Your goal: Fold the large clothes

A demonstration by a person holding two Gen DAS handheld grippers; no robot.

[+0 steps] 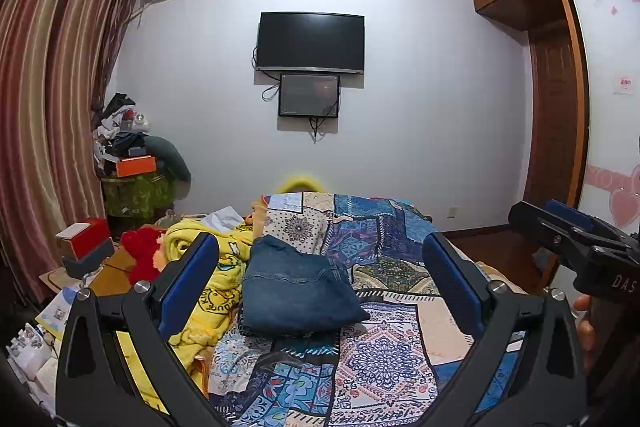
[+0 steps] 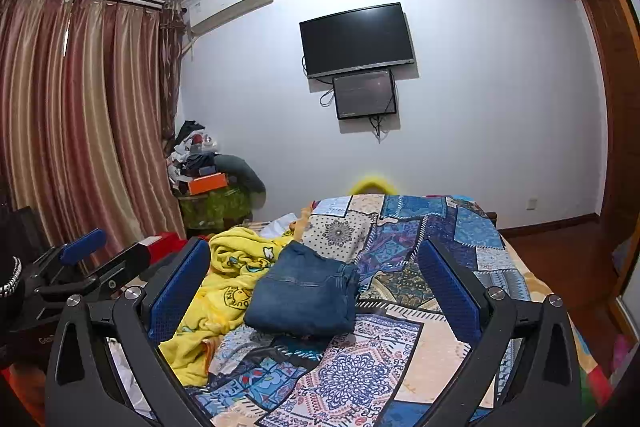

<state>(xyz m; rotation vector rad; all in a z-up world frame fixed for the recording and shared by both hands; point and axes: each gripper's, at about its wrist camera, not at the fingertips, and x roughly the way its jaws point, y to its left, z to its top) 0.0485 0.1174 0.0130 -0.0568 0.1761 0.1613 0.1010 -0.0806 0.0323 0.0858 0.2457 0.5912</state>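
Note:
A folded pair of blue jeans [image 1: 294, 293] [image 2: 306, 293] lies as a compact bundle on the patterned patchwork bedspread [image 1: 384, 347] [image 2: 360, 367]. My left gripper [image 1: 324, 279] hovers above the bed, wide open, its blue-padded fingers [image 1: 188, 279] framing the jeans without touching them. My right gripper [image 2: 316, 283] is likewise open and empty, held back from the jeans. The right gripper [image 1: 568, 227] shows at the right edge of the left wrist view; the left gripper [image 2: 90, 255] shows at the left edge of the right wrist view.
A crumpled yellow blanket [image 1: 208, 267] [image 2: 224, 283] lies left of the jeans, with a red plush toy [image 1: 142, 255] beside it. A pile of clothes and an orange box [image 1: 136, 165] stands in the corner. Striped curtains [image 2: 80, 115], a wall TV [image 1: 310, 41] and a wooden wardrobe [image 1: 556, 107] surround the bed.

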